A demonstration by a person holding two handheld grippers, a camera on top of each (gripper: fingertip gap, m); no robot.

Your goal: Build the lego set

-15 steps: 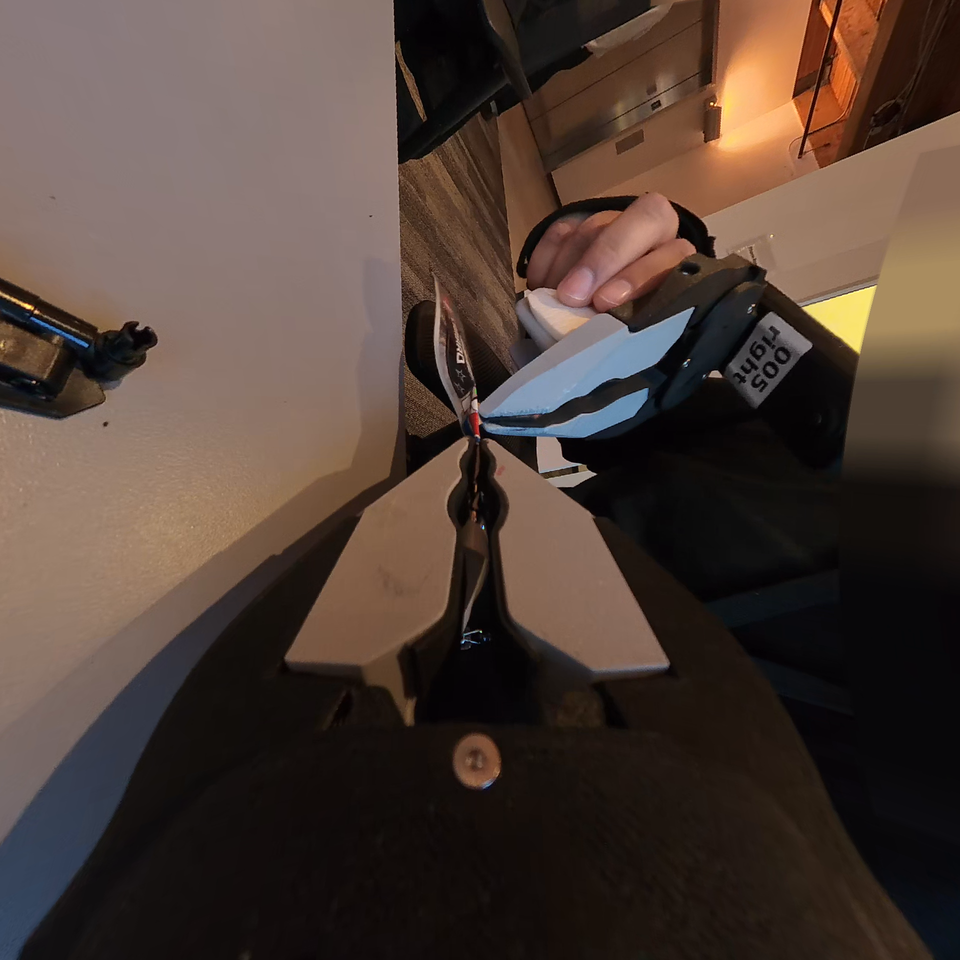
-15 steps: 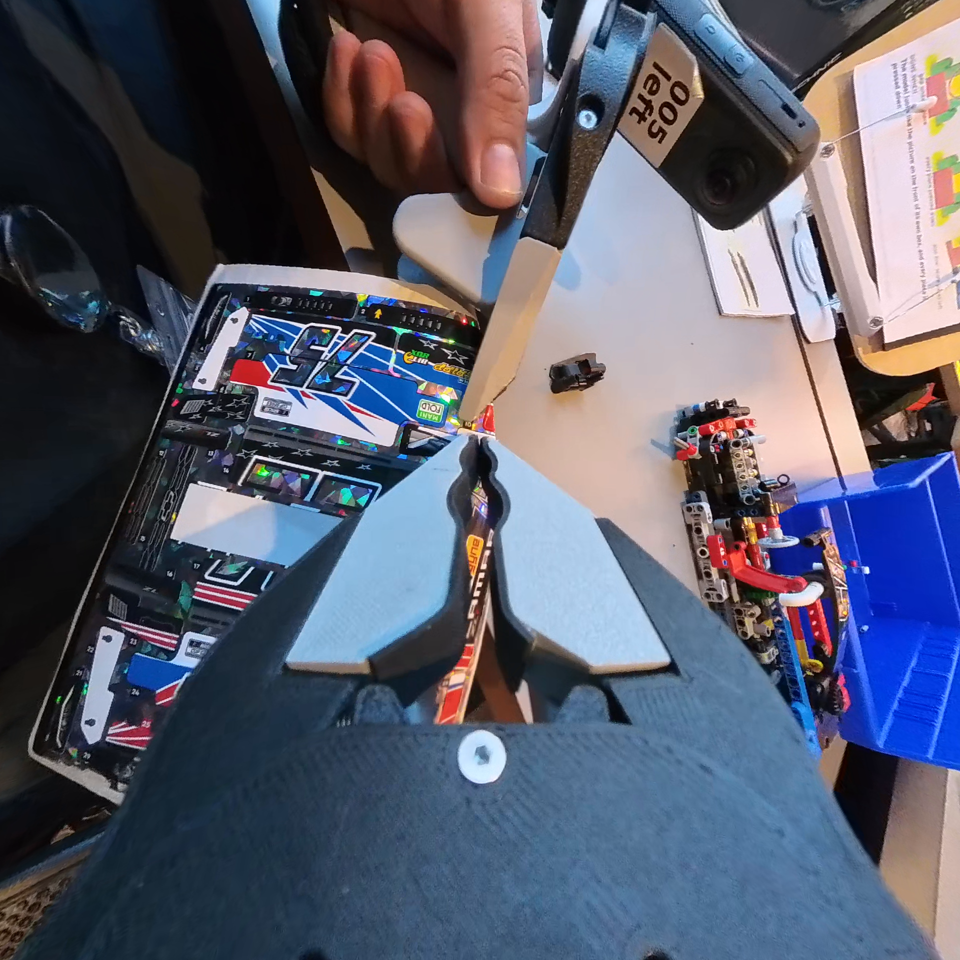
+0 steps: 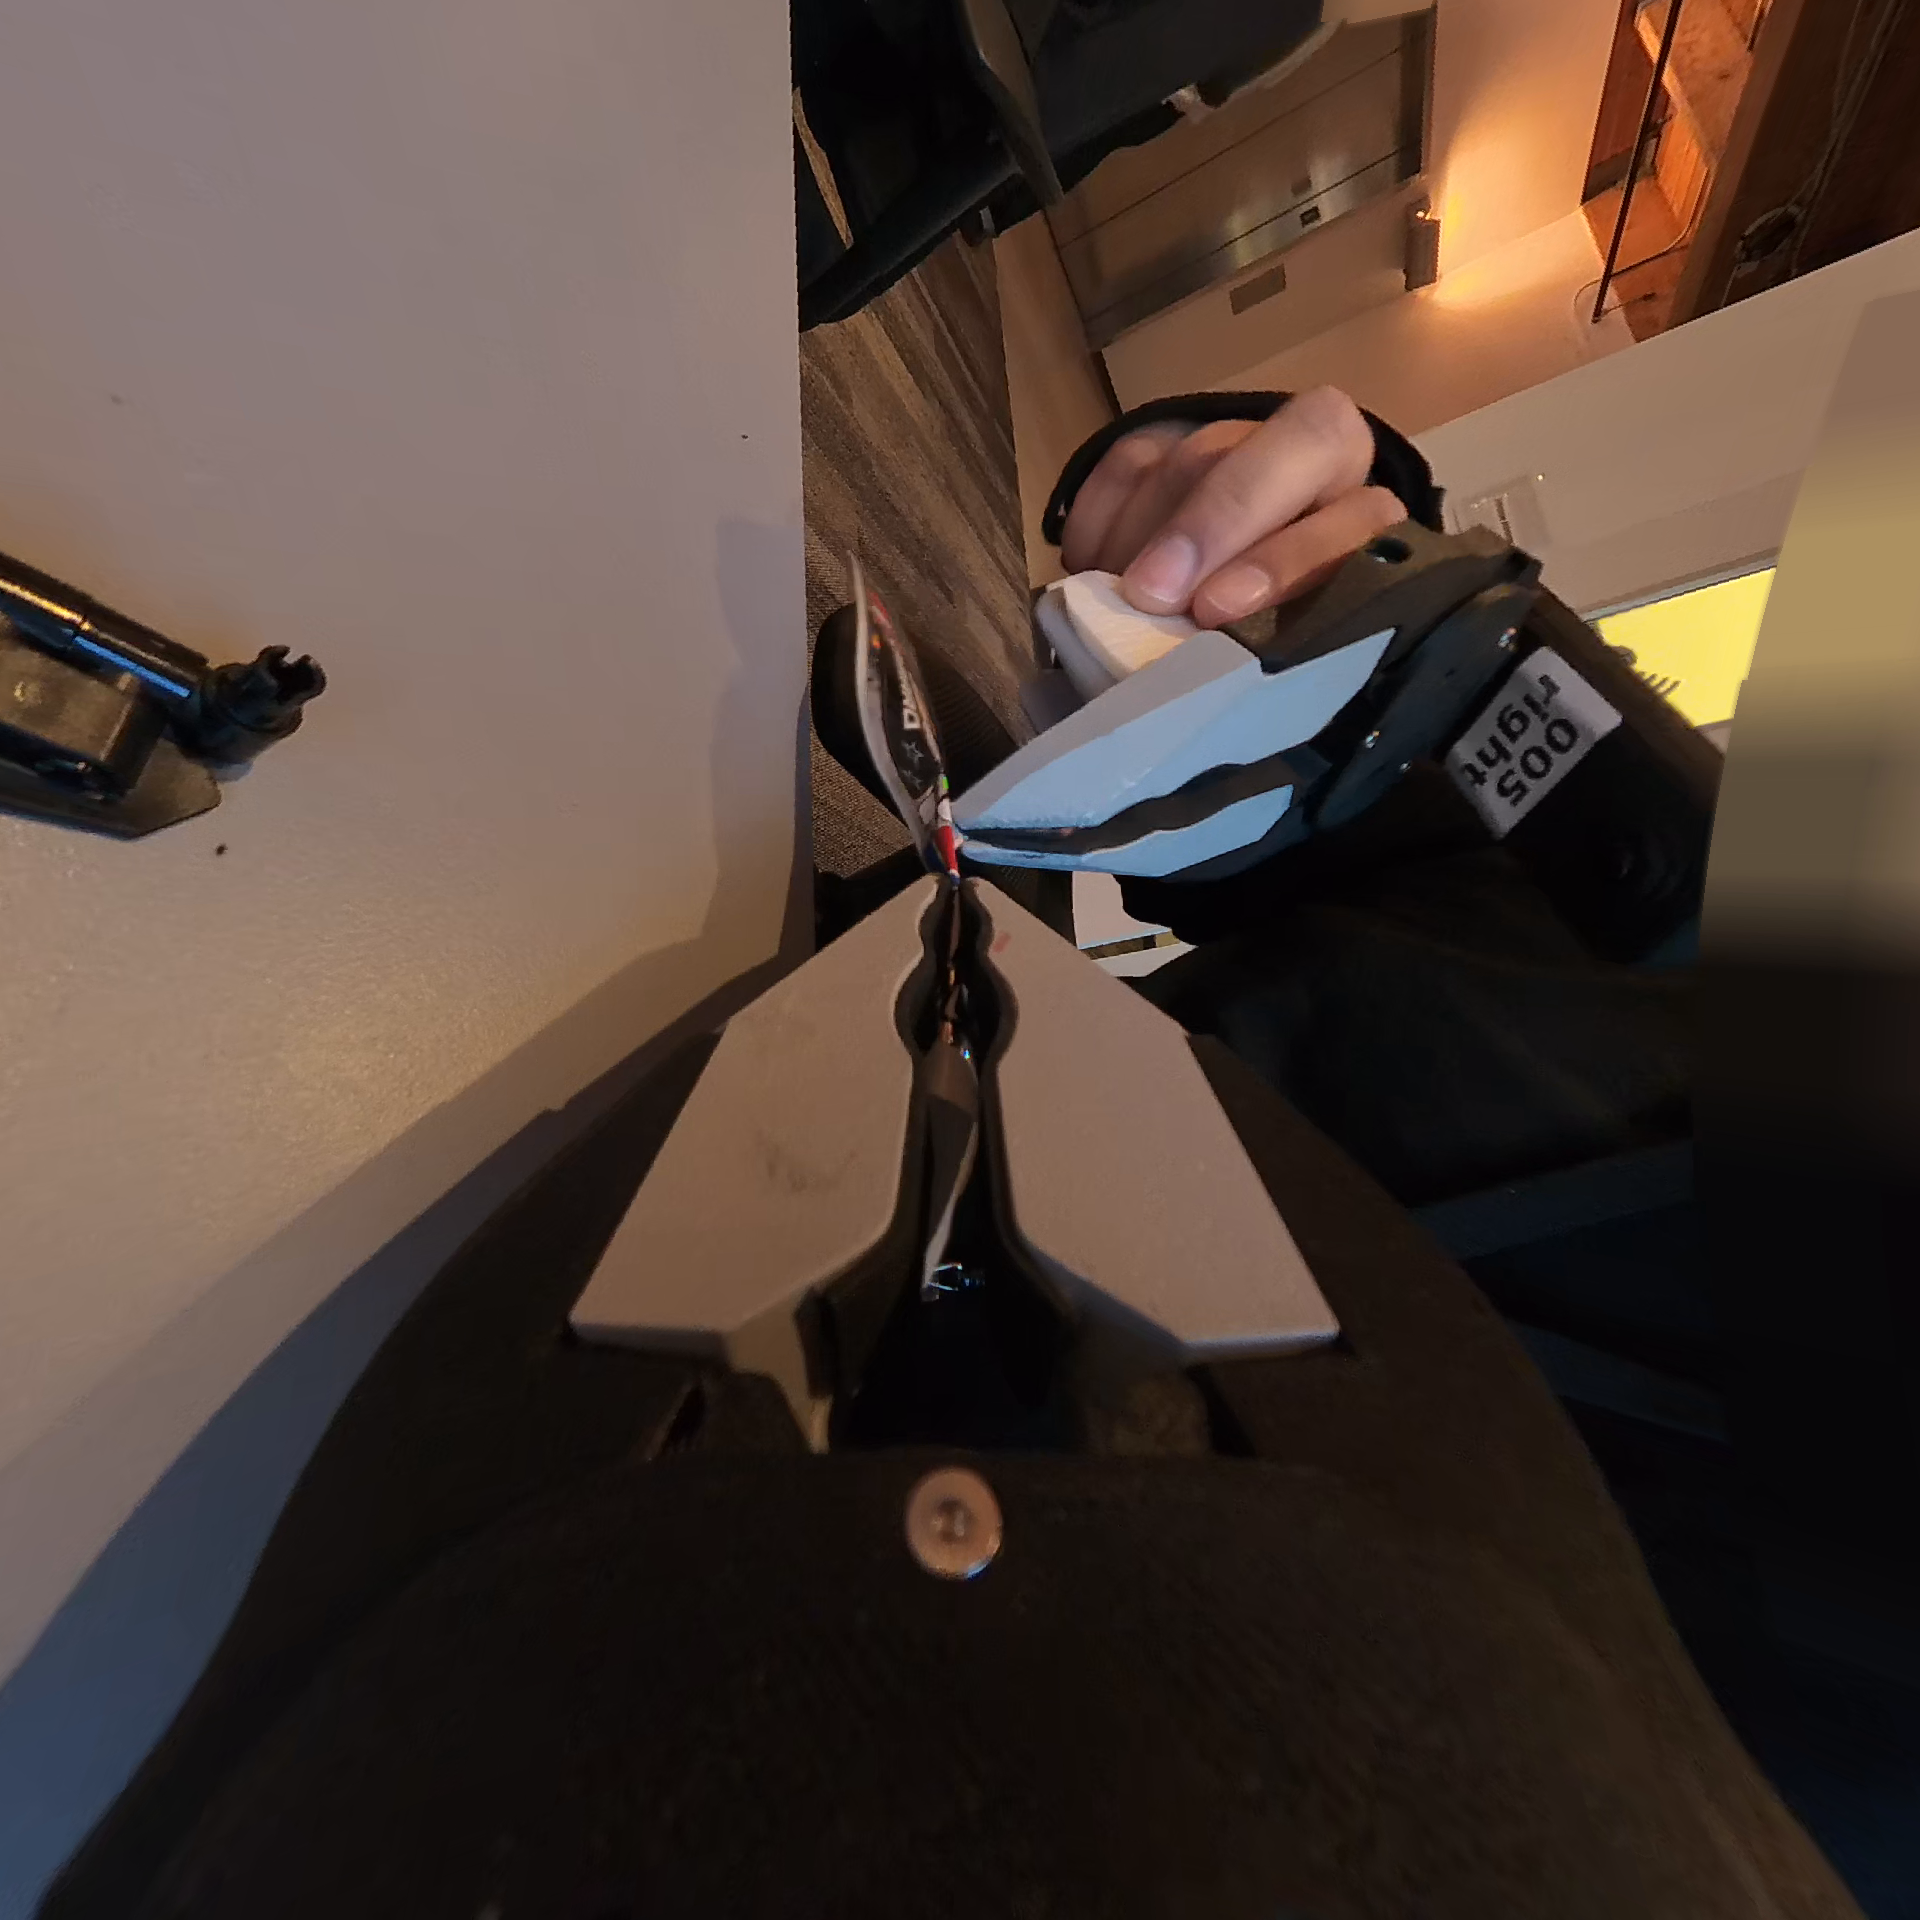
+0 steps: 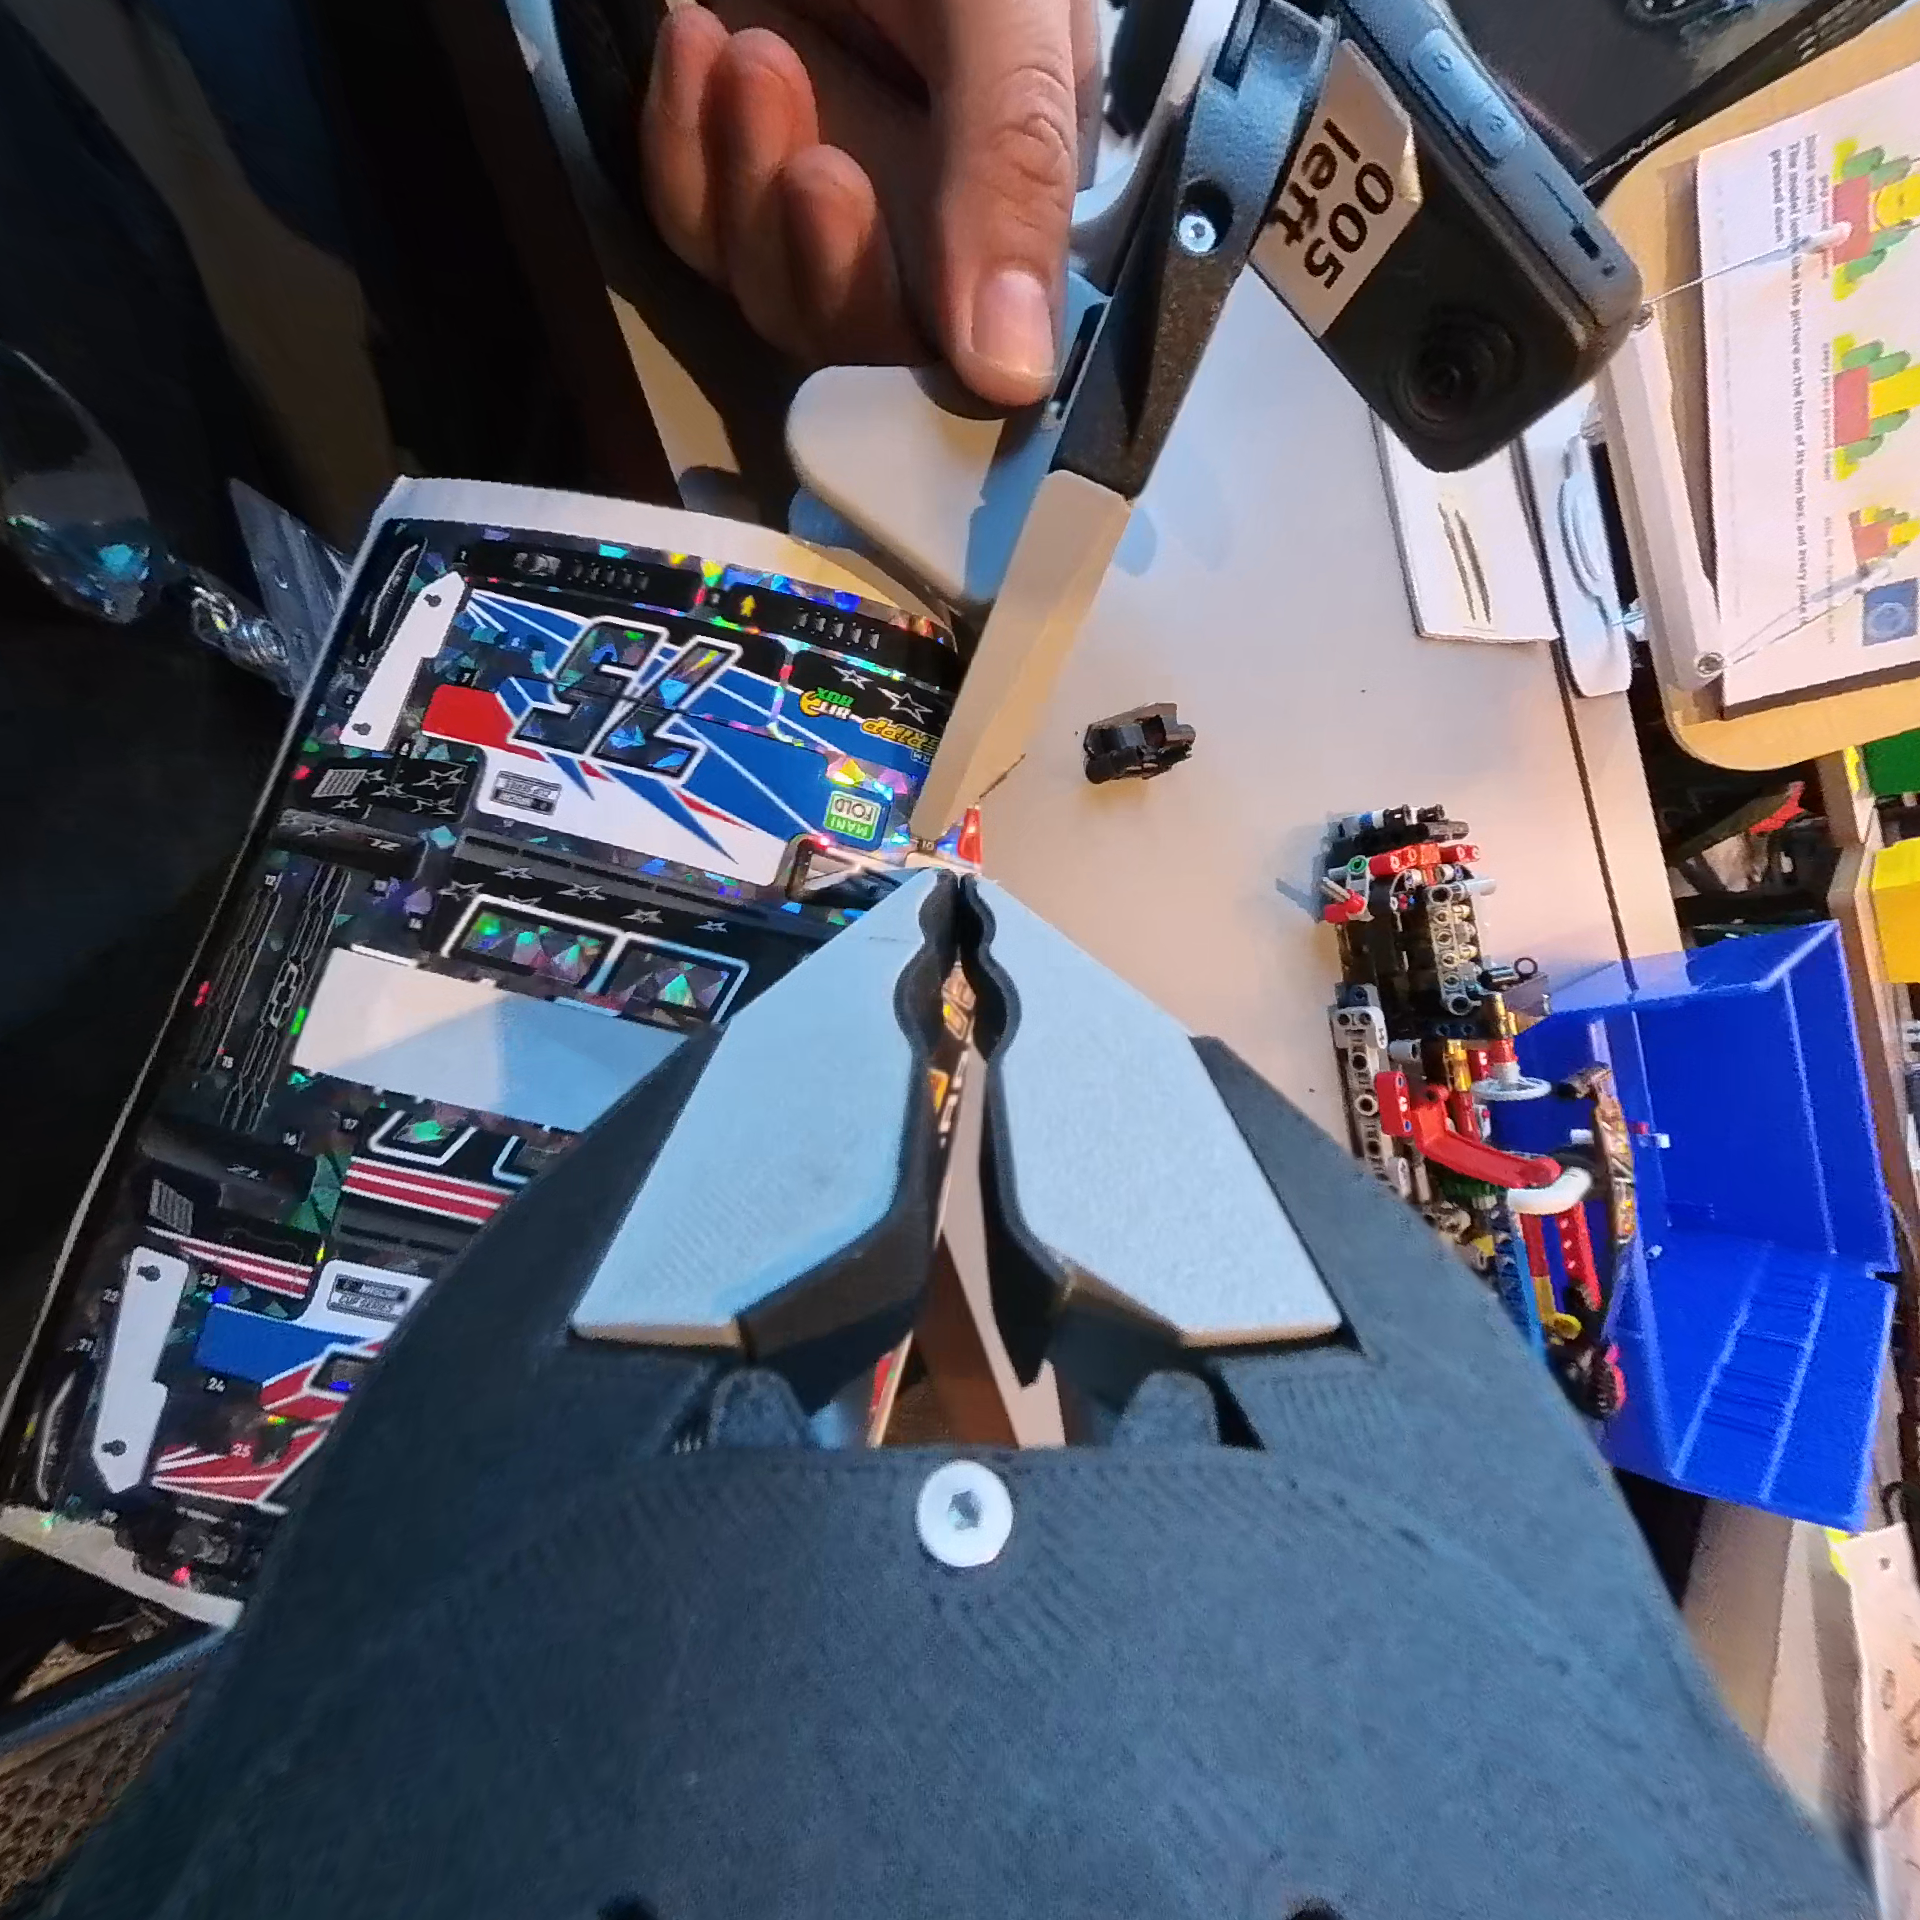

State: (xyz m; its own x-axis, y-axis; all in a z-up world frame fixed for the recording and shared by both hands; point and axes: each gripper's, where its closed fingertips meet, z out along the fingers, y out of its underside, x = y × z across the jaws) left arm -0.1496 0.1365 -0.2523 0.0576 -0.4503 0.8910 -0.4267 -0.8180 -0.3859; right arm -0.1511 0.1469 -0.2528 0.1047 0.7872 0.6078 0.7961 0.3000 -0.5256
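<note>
Together, left claw (image 4: 940, 831) and right claw (image 4: 954, 883) pinch one sticker sheet (image 4: 540, 935); one lego build (image 4: 1455, 1039) nearby.

Both grippers closed, tips meeting at one spot

Left gripper (image 3: 951, 883): grey fingers (image 3: 790, 1153) pressed together along their whole length, a thin edge pinched at the tips; seen from the right wrist view it comes down from above, its point at (image 4: 940, 821), with the left hand (image 4: 883, 197) wrapped on the handle and one fingertip on the white trigger. Right gripper (image 4: 956, 881): fingers (image 4: 1132, 1132) likewise together, tips touching. In the left wrist view it reaches in from the right, tilted, its point at (image 3: 966, 826), right hand (image 3: 1216, 509) curled over its white trigger
</note>
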